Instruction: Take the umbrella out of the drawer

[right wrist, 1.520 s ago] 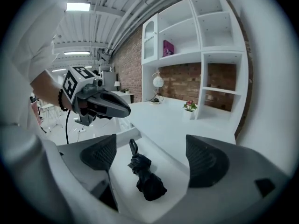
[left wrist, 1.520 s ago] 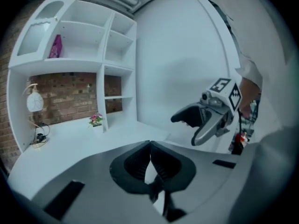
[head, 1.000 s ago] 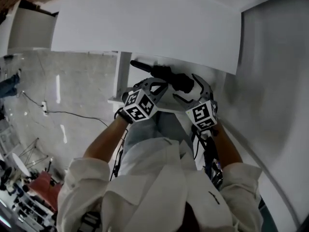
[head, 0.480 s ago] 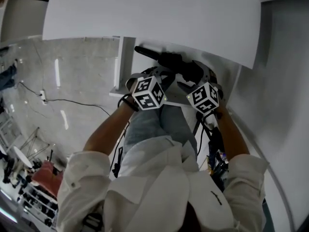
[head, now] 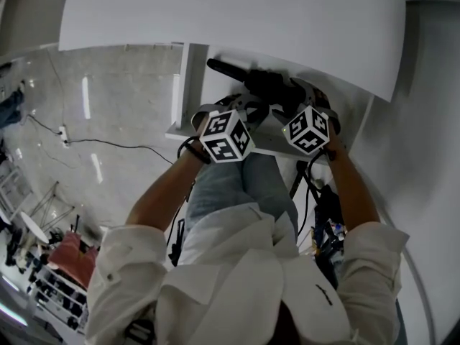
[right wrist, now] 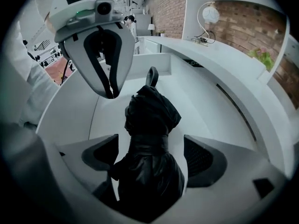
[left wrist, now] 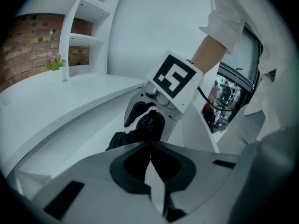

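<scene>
Straddling the folded umbrella [right wrist: 152, 115] at lower centre of the open drawer [right wrist: 201, 106], the right hand-held gripper [right wrist: 150, 158], jaws wide and just closing slightly, may pinch only loose fabric and lose it, while the left hand-held gripper [left wrist: 150, 171], jaws together and empty, gives no support.

Umbrella [right wrist: 149, 125]: black cloth, creased, faint sheen. Its handle [right wrist: 152, 76]: black, smooth, plastic-looking.
Drawer [right wrist: 196, 106]: white, smooth, satin.
Right pads [right wrist: 202, 158]: dark, finely ribbed, set in matt grey plastic-looking shells.
Floor [head: 122, 99]: pale, stone-like, glossy, reflecting lights.
Wall [right wrist: 166, 3]: rough red brick.
Sleeve [head: 129, 257]: white cloth.
</scene>
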